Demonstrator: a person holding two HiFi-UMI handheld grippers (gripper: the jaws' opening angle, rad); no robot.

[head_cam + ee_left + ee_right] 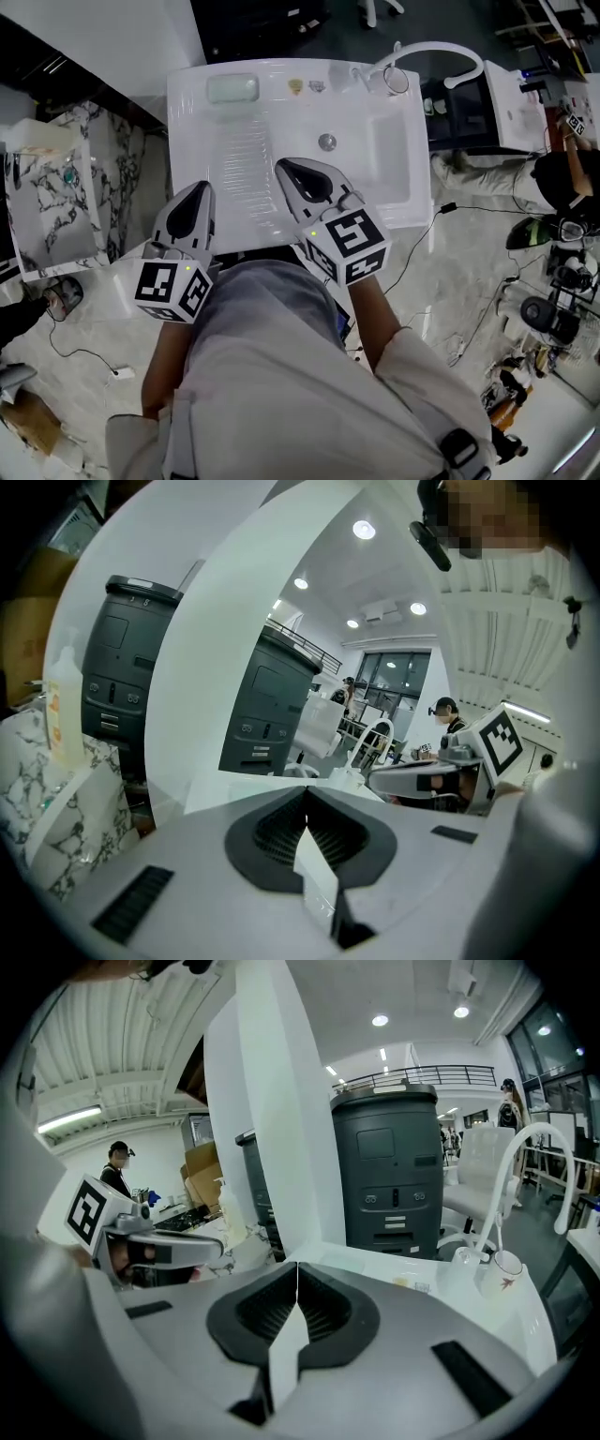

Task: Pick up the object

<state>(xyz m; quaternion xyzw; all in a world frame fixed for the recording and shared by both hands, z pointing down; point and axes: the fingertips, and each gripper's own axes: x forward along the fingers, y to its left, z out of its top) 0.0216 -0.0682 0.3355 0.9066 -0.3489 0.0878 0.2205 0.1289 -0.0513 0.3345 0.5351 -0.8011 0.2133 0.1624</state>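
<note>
1. Head view. Shows the left gripper [199, 199] over the front edge of the white sink [183, 131] and the right gripper [295, 173] just beside it, over the ribbed drainboard in front of the drain [327, 142]. Carries nothing in either one. Leaves three small things along the sink's back rim: a pale green block [232, 89] at the back left corner, a small yellow piece [295, 86] near the middle, and a mug [396, 81] at the foot of the white faucet [431, 49] at the back right. Does not settle which of them is the object to pick up; all lie well apart from both grippers.
2. Left gripper view. Shows the left gripper [307, 810] with its fingers [272, 832] pressed together, nothing between them. Catches the right gripper's marker cube [497, 742] to the right, above the sink.
3. Right gripper view. Shows the right gripper [297, 1288] with fingers [328, 1312] likewise closed on nothing. Looks across the sink [375, 1265] to the mug [503, 1269] and faucet [520, 1166] at its far right, with a dark grey cabinet [389, 1166] behind the sink.
</note>
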